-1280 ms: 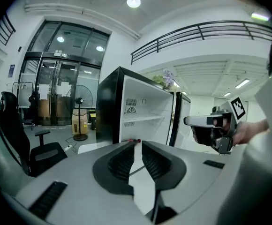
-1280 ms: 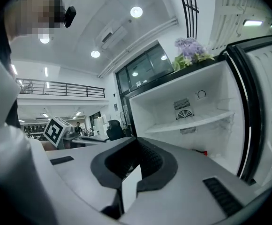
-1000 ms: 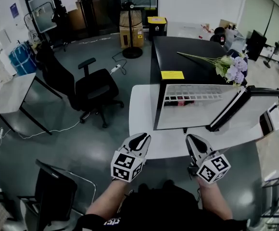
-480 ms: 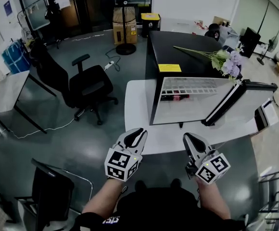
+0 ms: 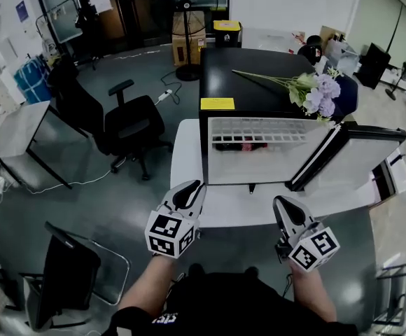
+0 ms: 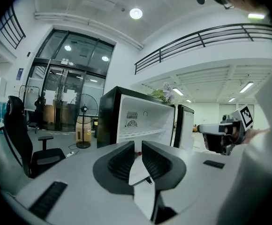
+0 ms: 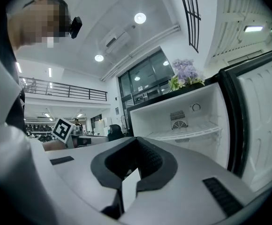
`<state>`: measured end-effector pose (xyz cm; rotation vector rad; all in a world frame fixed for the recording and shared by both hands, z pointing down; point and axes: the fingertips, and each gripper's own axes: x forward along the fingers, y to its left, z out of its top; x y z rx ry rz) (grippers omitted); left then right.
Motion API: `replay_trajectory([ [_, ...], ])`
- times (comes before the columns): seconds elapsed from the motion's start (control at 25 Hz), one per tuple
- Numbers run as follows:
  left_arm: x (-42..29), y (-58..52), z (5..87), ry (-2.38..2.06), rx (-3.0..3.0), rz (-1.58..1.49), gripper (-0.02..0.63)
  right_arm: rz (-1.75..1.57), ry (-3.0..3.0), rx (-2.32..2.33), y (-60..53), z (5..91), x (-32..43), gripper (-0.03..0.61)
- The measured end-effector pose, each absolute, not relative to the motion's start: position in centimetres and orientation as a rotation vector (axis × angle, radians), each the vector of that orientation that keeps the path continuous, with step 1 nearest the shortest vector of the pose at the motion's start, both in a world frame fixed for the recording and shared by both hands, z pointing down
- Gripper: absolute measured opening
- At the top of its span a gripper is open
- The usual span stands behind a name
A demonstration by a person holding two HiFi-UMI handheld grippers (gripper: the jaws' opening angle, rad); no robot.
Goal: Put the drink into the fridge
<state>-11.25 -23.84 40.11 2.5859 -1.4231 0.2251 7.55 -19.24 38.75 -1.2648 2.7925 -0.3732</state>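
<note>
A black fridge (image 5: 259, 75) stands with its door (image 5: 350, 152) swung wide to the right, showing a white inside with a wire shelf. Under that shelf lies a small red drink (image 5: 247, 145) beside darker items. My left gripper (image 5: 192, 187) hovers shut and empty in front of the fridge's left side, a short way off. My right gripper (image 5: 281, 203) hovers level with it, in front of the open compartment, jaws together with nothing in them. In the left gripper view the fridge (image 6: 140, 121) lies ahead past the gripper (image 6: 138, 146). In the right gripper view, gripper (image 7: 135, 142) faces the fridge (image 7: 187, 121).
The fridge rests on a white table (image 5: 185, 159), and purple flowers (image 5: 315, 89) lie on its top. A black office chair (image 5: 129, 124) stands to the left, a grey table (image 5: 14, 128) further left, a dark chair (image 5: 63, 278) at lower left. A fan (image 5: 189, 5) and boxes stand behind.
The view has shifted, so the fridge sits further left in the picture. Both grippers stay shut and empty at much the same distance from it.
</note>
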Motion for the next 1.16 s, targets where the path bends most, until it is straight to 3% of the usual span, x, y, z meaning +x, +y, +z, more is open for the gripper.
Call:
replay_trajectory([
  [0.52,-5.5,-23.3,40.8,-1.480,2.538,0.284,0.057,-0.333,2.805,-1.224,-19.9,38.8,13.7,0.012],
  [1.16,-7.1,-25.2,38.4,-1.557,2.632,0.283,0.052,-0.139,2.825,-1.283,-21.8,36.4,13.2,0.012],
])
